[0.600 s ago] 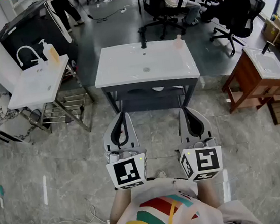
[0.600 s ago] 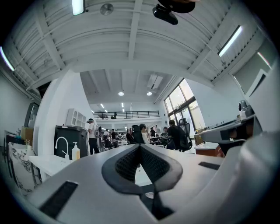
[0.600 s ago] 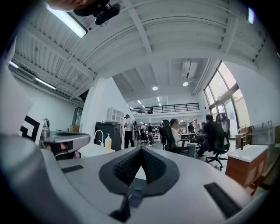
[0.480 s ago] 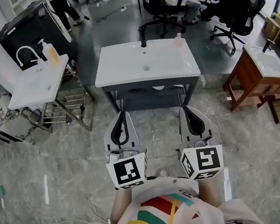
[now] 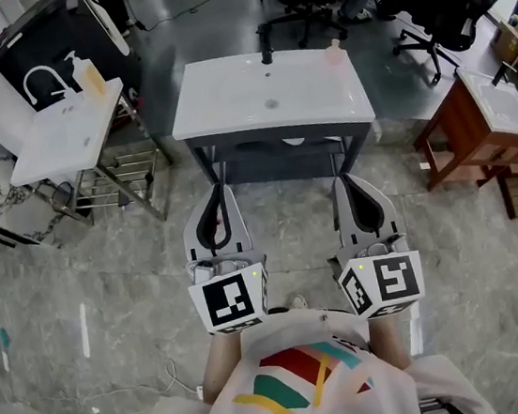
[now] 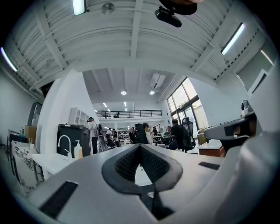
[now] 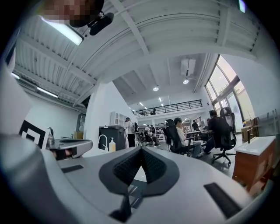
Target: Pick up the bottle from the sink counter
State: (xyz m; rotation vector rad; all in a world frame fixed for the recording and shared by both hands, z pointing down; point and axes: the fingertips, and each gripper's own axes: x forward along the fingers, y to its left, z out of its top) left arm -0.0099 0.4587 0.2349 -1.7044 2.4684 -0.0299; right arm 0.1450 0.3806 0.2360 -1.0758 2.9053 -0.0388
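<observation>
Bottle: a small pale pink item stands at the far right corner of the sink counter, just right of the dark tap. It is too small in the head view to be sure, but it is probably the bottle.
Left gripper: jaws pressed together with nothing between them, held level and close to the person's body. It sits short of the counter's front edge and well apart from the bottle.
Right gripper: jaws also together at the tips and empty, beside the left one. It is on the same side as the bottle.
Other stands: a second white sink with a soap dispenser stands to the left, and a wooden vanity to the right. Neither seems to be the target.
Done so far: nothing of the pick itself, since the bottle stands untouched.
Left to do: reach over the basin to the back corner, spread the jaws, close them on the bottle and lift it.
Likely hand: the right, judging by which side the bottle is on.
</observation>
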